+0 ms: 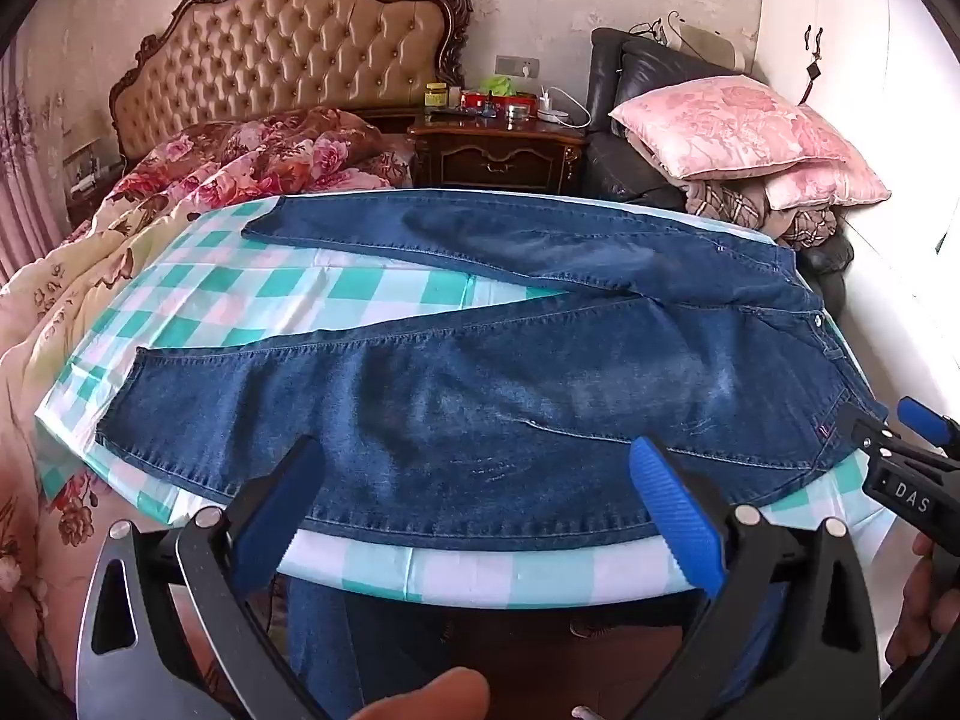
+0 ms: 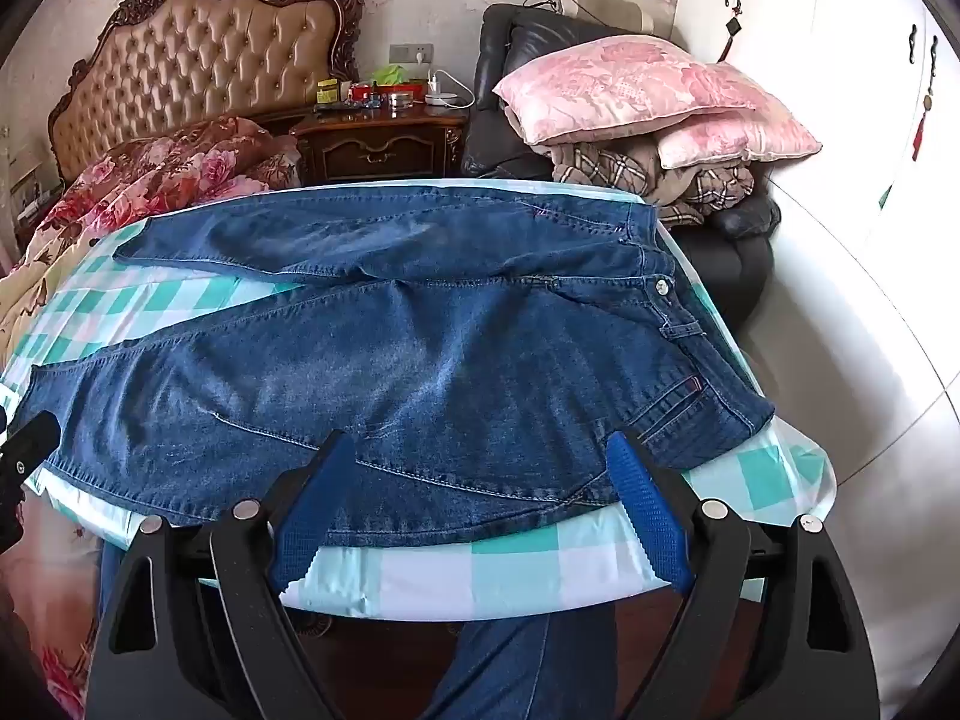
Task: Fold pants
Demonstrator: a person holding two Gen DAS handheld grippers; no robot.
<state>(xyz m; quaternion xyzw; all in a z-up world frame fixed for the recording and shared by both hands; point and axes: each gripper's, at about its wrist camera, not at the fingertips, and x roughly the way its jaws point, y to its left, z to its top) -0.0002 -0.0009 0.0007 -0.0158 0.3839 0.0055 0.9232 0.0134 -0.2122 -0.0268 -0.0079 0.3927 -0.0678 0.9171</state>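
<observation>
A pair of blue jeans (image 1: 480, 384) lies flat on a table with a green-and-white checked cloth (image 1: 288, 294), waistband to the right, the two legs spread apart to the left. It also shows in the right wrist view (image 2: 384, 372). My left gripper (image 1: 480, 462) is open and empty, hovering over the near leg's front edge. My right gripper (image 2: 480, 456) is open and empty over the near hip by the front pocket (image 2: 678, 408). The right gripper also shows at the right edge of the left wrist view (image 1: 900, 438).
A bed with a floral quilt (image 1: 120, 252) lies to the left, a tufted headboard (image 1: 282, 54) behind it. A wooden nightstand (image 1: 498, 150) and a black chair stacked with pink pillows (image 1: 732, 126) stand behind the table. White wardrobe doors (image 2: 840, 120) are at the right.
</observation>
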